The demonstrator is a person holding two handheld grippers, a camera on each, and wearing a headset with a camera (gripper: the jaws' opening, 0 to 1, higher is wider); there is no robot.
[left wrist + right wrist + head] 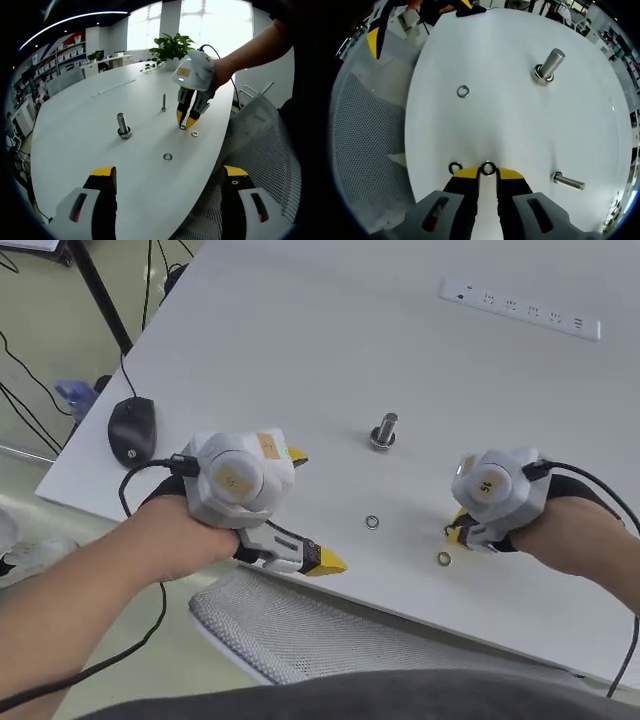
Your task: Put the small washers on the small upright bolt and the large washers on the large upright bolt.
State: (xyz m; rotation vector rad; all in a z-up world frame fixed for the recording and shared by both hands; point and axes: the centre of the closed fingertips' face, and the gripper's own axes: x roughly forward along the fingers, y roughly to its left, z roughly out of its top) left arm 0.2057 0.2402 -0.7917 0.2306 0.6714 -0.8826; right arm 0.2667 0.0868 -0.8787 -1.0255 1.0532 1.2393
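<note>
While the right tongs rest low on the bench, their jaws are drawn narrow. A washer lies flat between the yellow tips, which seem to pinch its rim. It is still down on the bench, not yet lifted. Just left of those tips, close against the left jaw, lies a second washer. To the right of these tongs, near but apart, stands the small bolt. Its shank looks bare, though it is too small to be sure.

Further ahead and to the left, a third washer lies alone on open bench. Beyond it, ahead and to the right, stands the large bolt with a ring round its foot. I take the ring for a washer already put on.

The left tongs gape wide and hold nothing. The third washer lies just ahead of them, midway between their jaws, and the large bolt stands further on to their left.

As I judge it, the task is at an early stage. Perhaps one washer sits on the large bolt and none on the small one. Three loose washers remain, one of them now in the right tongs. I cannot tell from these views which of the three are small and which large. That has to be settled before the pinched one goes to either bolt.
</note>
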